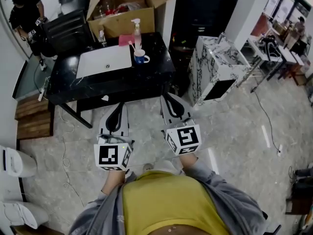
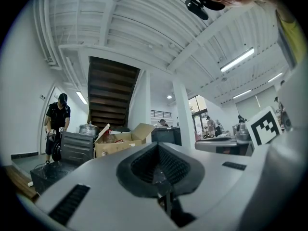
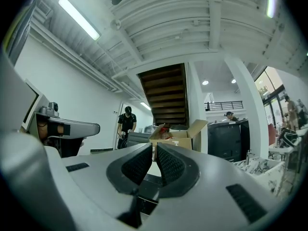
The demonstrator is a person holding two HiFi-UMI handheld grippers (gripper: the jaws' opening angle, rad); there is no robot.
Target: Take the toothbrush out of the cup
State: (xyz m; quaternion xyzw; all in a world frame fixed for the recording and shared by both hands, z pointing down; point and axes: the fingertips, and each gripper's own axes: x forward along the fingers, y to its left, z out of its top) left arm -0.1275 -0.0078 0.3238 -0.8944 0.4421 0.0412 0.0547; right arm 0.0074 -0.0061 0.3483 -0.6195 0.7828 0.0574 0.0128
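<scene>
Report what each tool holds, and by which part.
Nothing: left tool shut, empty; right tool slightly apart, empty. Toothbrush stands in the cup.

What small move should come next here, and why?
Probably step forward and carry the right gripper toward the cup: the toothbrush stands in it on the table, and that gripper hangs well short of it, empty.

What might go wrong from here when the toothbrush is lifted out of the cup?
The toothbrush leans in a cup that nothing holds; pulling it sideways might tip the cup.
A spray bottle stands just behind the cup, so a wide approach may knock it.
The left gripper is shut and the right gripper barely open; either must open wider first.
</scene>
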